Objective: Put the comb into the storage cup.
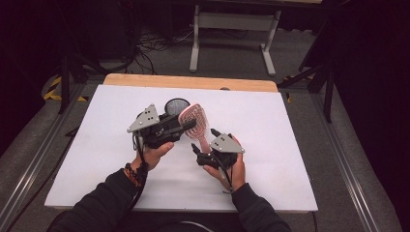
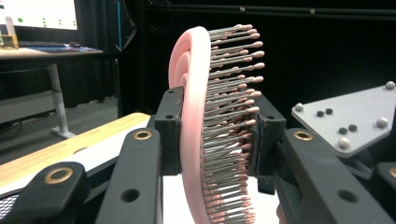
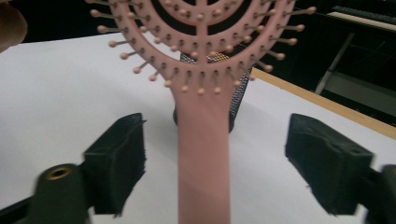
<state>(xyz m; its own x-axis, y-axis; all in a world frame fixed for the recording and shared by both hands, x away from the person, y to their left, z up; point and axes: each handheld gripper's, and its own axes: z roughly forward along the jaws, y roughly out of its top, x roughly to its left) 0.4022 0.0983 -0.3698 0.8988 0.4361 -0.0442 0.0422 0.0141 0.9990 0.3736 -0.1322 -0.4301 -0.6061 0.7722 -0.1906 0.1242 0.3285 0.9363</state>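
**Pink hairbrush passing between two hand-held grippers above the white table**

Pink plastic forms the hairbrush [image 1: 195,124], the landmark for every place given here. It is held off the white table [image 1: 270,145], with its oval head away from the person and its handle running back toward the person. The left gripper [image 1: 180,126] sits at the left of the head and is clenched on it: in the left gripper view one pad presses the smooth back of the head [image 2: 187,93] and the other bears on the bristle tips. The right gripper [image 1: 203,145] sits at the handle end. Its jaws stand released, one black pad on either side of the handle [image 3: 203,158] and each apart from it, so the handle lies between them untouched. The long axis of the brush thus runs straight out from the right jaws and crosswise through the left ones. A dark mesh cup [image 1: 177,105] stands on the table just beyond the head; in the right gripper view it shows behind the neck of the brush, though whether the brush touches it is hard to tell. The left hand [image 1: 157,153] alone appears to carry the brush, so any coming move probably starts from that grip.
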